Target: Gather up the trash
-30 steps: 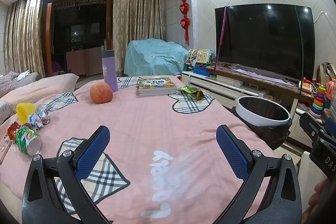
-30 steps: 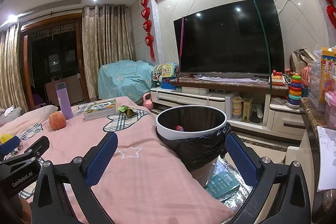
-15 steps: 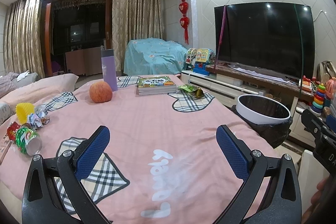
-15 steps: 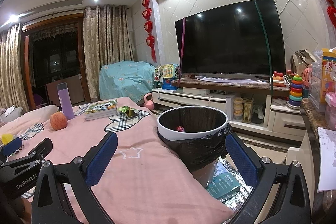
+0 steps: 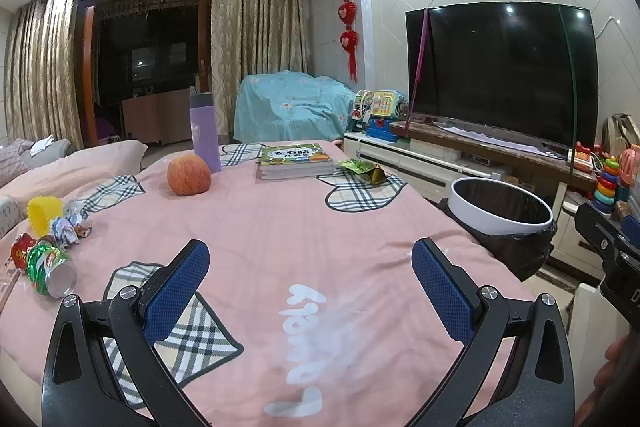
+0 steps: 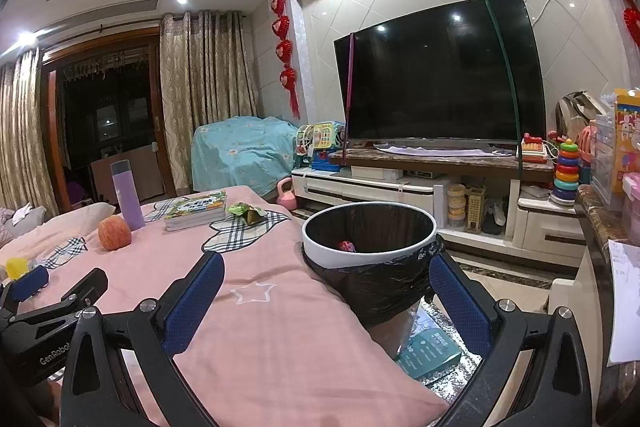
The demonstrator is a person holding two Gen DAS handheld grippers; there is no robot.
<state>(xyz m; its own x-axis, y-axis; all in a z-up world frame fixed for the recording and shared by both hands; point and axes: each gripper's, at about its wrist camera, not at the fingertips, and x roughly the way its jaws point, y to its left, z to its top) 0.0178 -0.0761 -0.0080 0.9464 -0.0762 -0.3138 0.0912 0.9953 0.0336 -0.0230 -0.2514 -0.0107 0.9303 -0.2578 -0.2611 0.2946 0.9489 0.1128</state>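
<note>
Both grippers hover over the pink-covered worktop (image 5: 280,235), fingers apart and holding nothing — left gripper (image 5: 310,281), right gripper (image 6: 326,291). Trash lies at nine o'clock in the left view: a crushed can (image 5: 50,269) and crumpled wrappers (image 5: 70,229). The bin (image 6: 370,241) stands at the worktop's edge — twelve o'clock from the right gripper.
</note>
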